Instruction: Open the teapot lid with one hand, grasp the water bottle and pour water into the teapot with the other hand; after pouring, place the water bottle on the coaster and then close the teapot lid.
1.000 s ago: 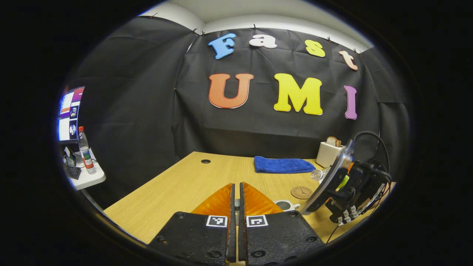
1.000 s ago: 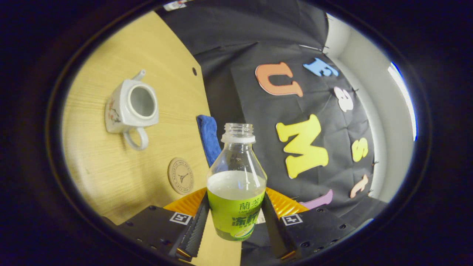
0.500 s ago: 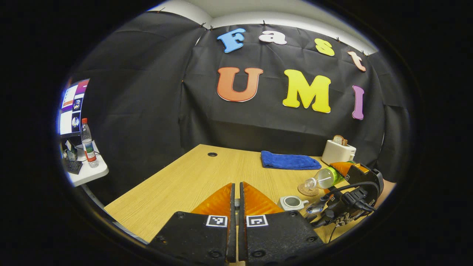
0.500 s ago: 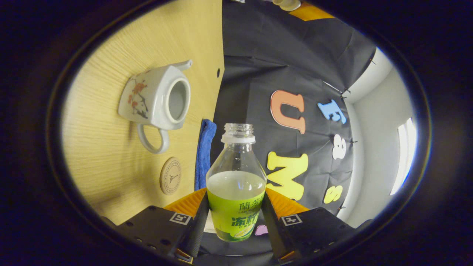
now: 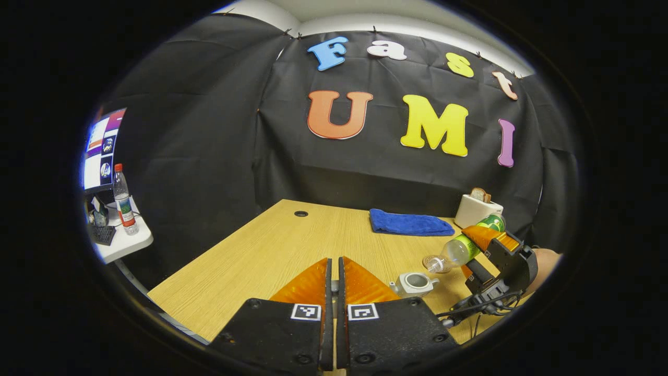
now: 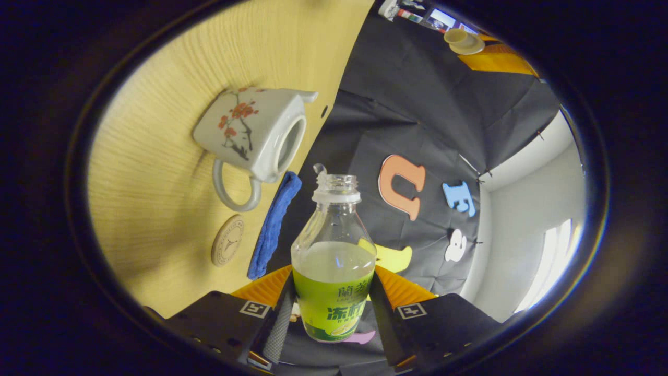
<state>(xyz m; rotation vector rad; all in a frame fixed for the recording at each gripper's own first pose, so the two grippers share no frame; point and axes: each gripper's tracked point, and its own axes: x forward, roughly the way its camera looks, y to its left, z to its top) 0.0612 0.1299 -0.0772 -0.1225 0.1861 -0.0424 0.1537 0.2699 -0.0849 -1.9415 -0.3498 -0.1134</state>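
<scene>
A wooden table [image 5: 271, 250] carries the lidless teapot [image 5: 415, 283], blue towel [image 5: 409, 223], toaster [image 5: 476, 209] and coaster [image 6: 227, 241].

A: What do the gripper bodies look like?
B: On the left gripper [image 5: 335, 282], black plates with screws and two square black-and-white markers. The right gripper [image 6: 330, 308] has the same, and black cables trail off it.

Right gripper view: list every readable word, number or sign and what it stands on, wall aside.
Nothing can be quoted.
water bottle: characters on the green label, warped, not reliably readable.
coaster: tower emblem, ring lettering too small to read.
square markers on the hand-held gripper: patterns, no words.
teapot: painted blossoms, no text.
</scene>
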